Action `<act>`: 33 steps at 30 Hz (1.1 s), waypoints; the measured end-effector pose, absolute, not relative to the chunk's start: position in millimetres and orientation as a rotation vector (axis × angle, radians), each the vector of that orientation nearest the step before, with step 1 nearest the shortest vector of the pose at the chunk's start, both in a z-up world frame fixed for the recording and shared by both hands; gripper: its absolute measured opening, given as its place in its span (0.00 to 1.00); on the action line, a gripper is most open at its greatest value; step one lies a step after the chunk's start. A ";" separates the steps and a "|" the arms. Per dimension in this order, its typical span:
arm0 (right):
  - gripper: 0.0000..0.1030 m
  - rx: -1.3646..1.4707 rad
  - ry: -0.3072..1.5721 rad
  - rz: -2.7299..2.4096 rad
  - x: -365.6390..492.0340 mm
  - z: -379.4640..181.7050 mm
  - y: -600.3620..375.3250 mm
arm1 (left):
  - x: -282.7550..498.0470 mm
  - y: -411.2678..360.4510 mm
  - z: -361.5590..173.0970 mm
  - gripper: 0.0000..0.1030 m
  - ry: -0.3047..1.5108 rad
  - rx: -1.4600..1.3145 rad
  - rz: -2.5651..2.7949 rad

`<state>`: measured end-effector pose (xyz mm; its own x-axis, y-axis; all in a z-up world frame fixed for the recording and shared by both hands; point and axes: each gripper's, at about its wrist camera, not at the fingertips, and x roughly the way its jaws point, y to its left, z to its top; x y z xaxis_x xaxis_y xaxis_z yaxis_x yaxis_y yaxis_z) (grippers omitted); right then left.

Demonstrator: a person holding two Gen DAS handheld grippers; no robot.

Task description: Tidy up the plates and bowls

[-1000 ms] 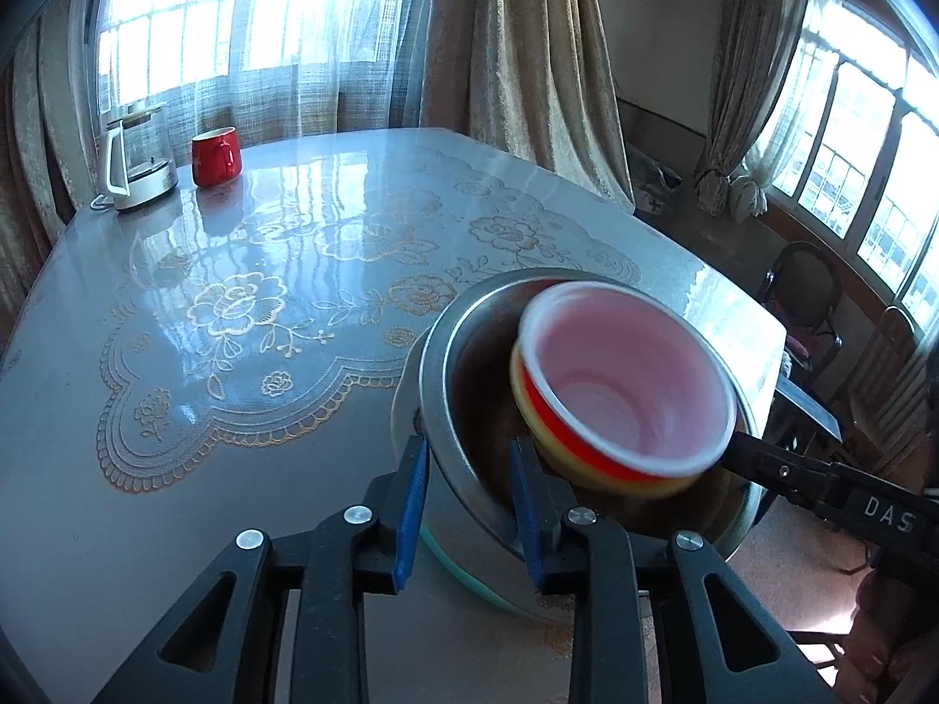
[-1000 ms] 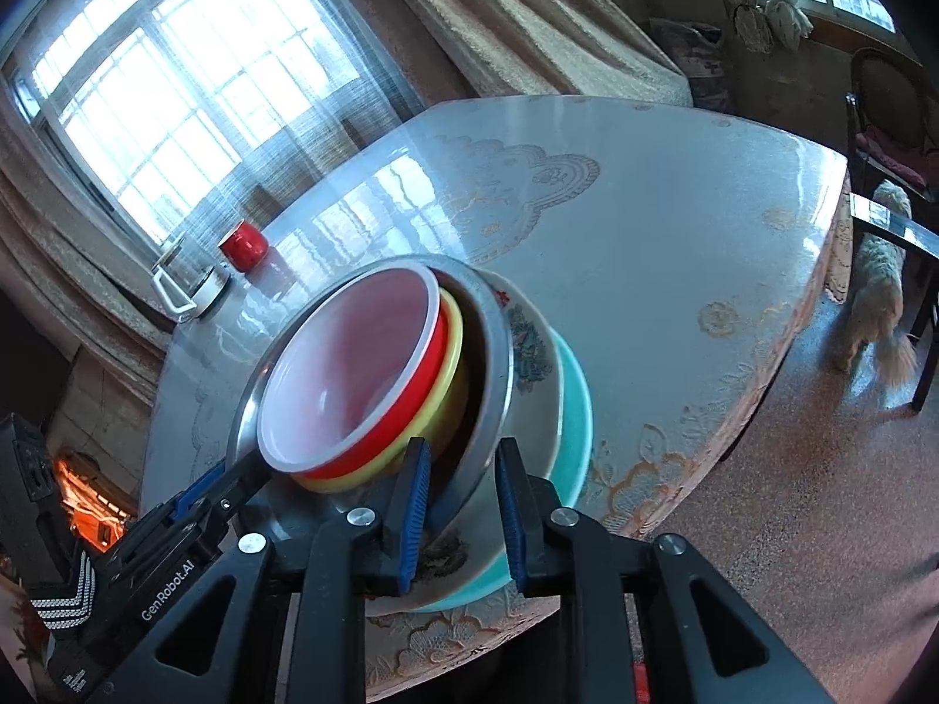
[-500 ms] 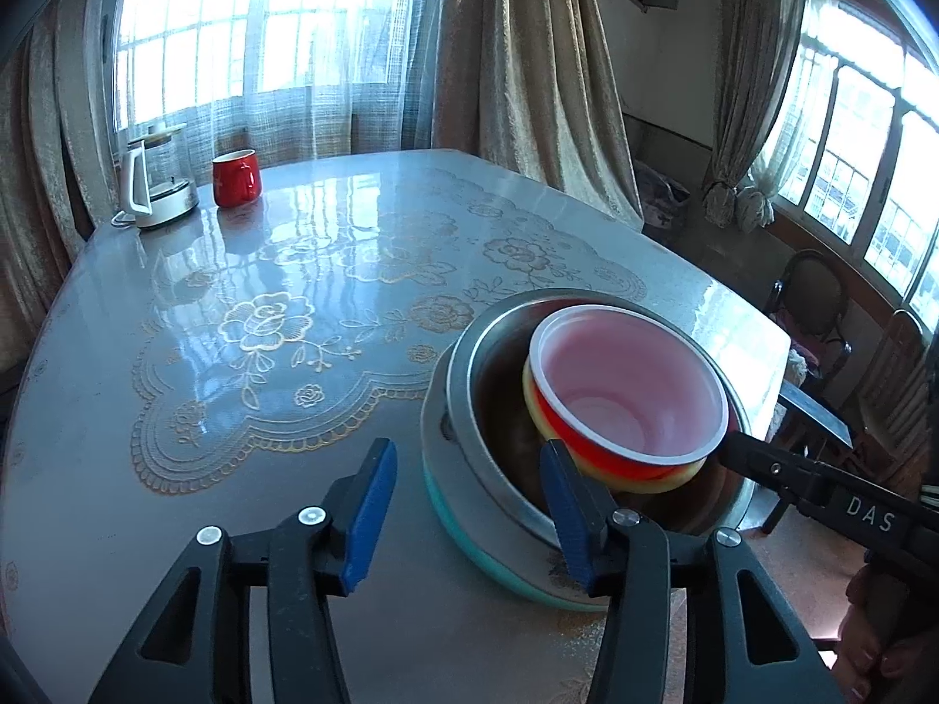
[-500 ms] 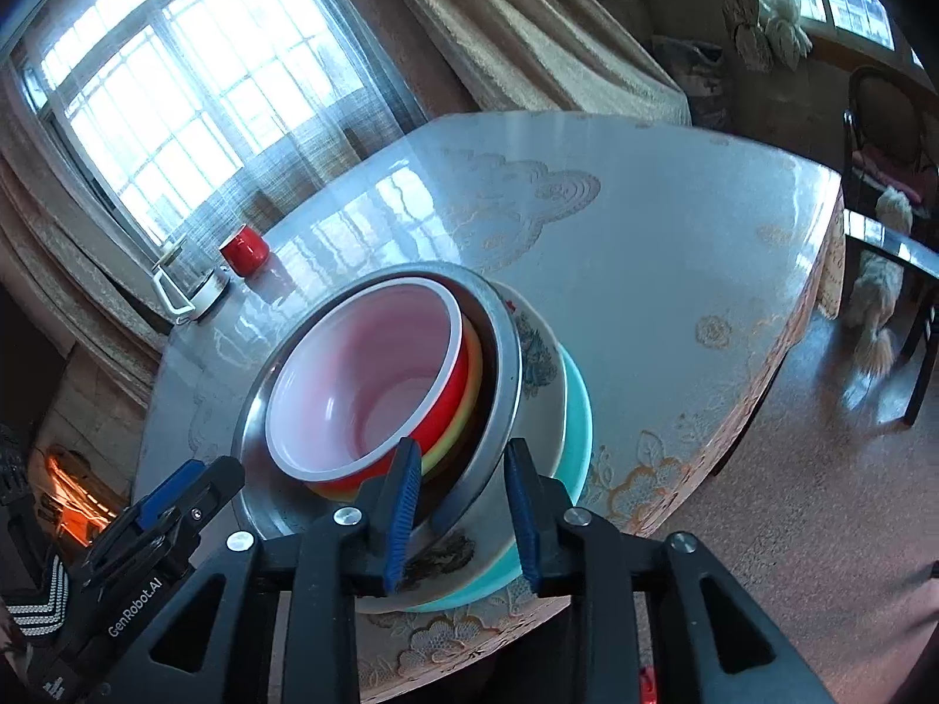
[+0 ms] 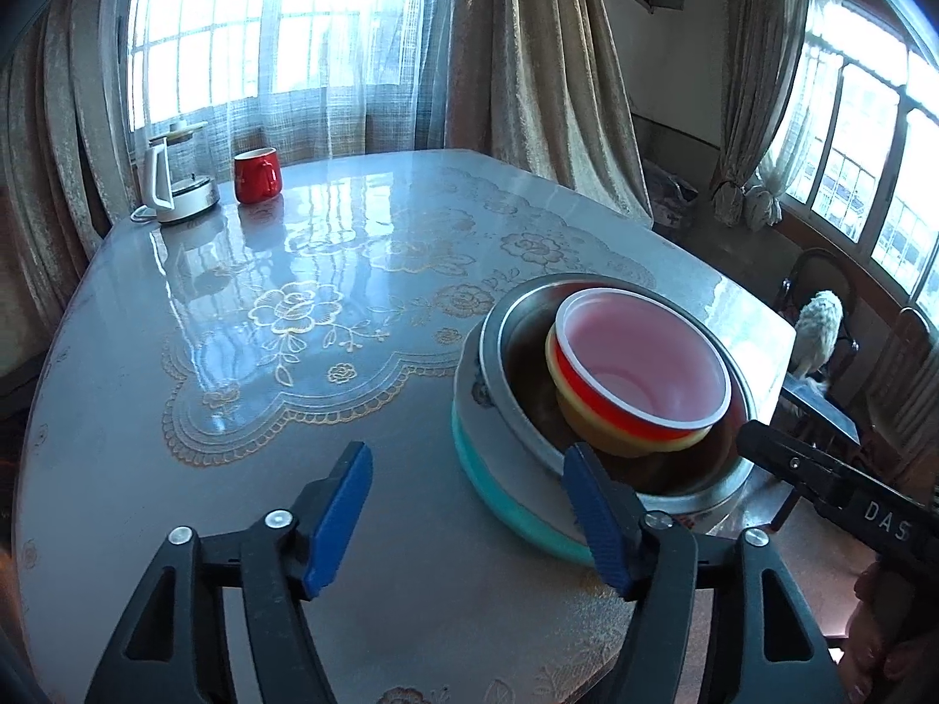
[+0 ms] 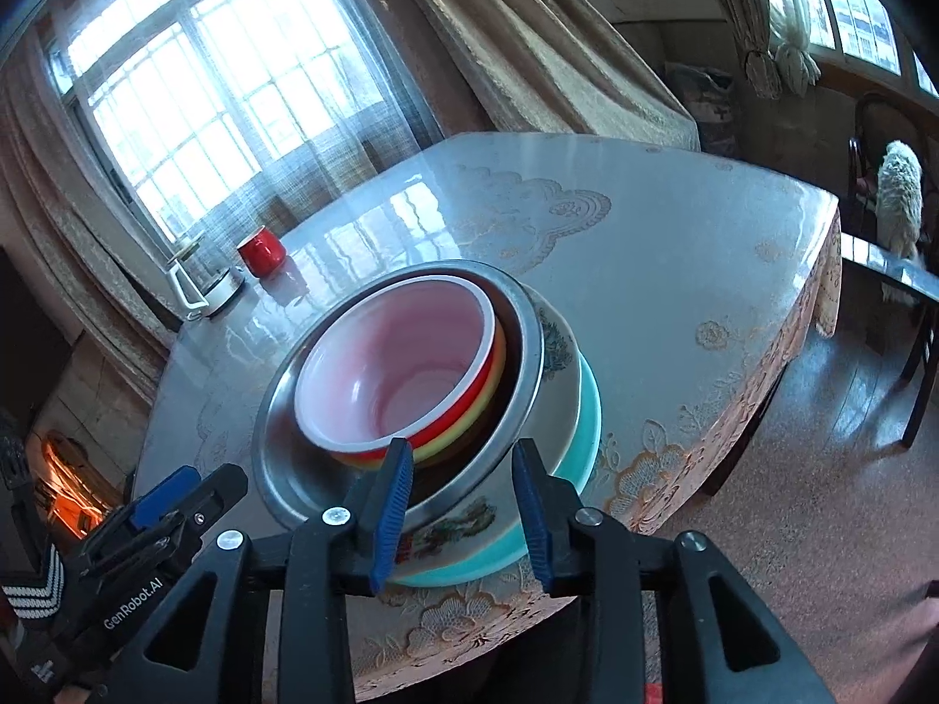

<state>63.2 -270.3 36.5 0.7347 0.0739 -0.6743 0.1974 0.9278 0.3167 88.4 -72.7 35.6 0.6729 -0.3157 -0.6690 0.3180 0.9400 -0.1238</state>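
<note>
Letting go: both tools have released the steel bowl (image 6: 405,472) rim they pinched a second ago.
Left gripper (image 5: 469,513): jaws wide apart, empty, drawn back.
Right gripper (image 6: 460,519): parted, empty, straddling the rim.
Stack: red bowl (image 6: 411,364) nested in yellow, steel, floral plate (image 6: 551,346), teal plate (image 6: 590,410), at the table (image 6: 675,270) near edge.
Meaning: stacking looks finished.

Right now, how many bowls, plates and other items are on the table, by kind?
Bowls: 3 (red, yellow, steel)
Plates: 2 (floral, teal)
Mugs: 1 (red mug)
Kettles: 1 (kettle)
Total: 7
</note>
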 end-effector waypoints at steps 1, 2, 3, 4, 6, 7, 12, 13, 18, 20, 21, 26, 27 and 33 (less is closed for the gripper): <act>0.36 0.366 0.736 -0.073 59.4 37.7 -267.5 | 86.2 -70.6 35.9 0.71 0.746 0.002 -0.354; 0.37 0.353 0.726 -0.077 56.2 38.7 -264.8 | 84.5 -68.6 35.7 0.75 0.743 0.002 -0.350; 0.38 0.344 0.717 -0.079 53.2 39.7 -262.9 | 83.0 -66.1 35.5 0.77 0.742 0.002 -0.343; 0.38 0.339 0.708 -0.081 49.7 40.5 -262.0 | 81.0 -63.4 34.8 0.81 0.740 0.003 -0.336; 0.39 0.332 0.684 -0.087 42.8 42.8 -258.8 | 76.5 -58.1 32.7 0.85 0.743 0.004 -0.321; 0.43 0.327 0.669 -0.090 39.0 43.7 -257.1 | 74.8 -56.8 31.6 0.88 0.745 0.007 -0.313; 0.63 0.275 0.606 -0.101 20.4 45.6 -244.7 | 59.1 -52.1 25.2 1.00 0.726 0.040 -0.289; 0.66 0.266 0.603 -0.103 17.9 44.9 -242.4 | 56.3 -51.2 23.2 1.00 0.720 0.045 -0.280; 0.74 0.220 0.620 -0.136 9.6 35.2 -231.3 | 47.5 -45.1 9.3 1.00 0.743 0.013 -0.231; 0.76 0.194 0.640 -0.142 7.1 29.0 -225.9 | 46.4 -40.5 4.5 1.00 0.761 -0.020 -0.229; 0.77 0.182 0.649 -0.145 5.8 25.5 -223.5 | 45.5 -38.9 2.2 1.00 0.771 -0.030 -0.223; 0.78 0.183 0.692 -0.138 -2.7 8.6 -219.7 | 39.8 -37.9 -3.0 1.00 0.783 -0.023 -0.220; 0.78 0.187 0.697 -0.136 -4.1 6.6 -219.2 | 37.3 -38.5 -3.1 1.00 0.773 -0.017 -0.223; 0.78 0.184 0.695 -0.130 -6.7 5.7 -216.0 | 25.1 -44.2 -0.1 1.00 0.723 0.024 -0.212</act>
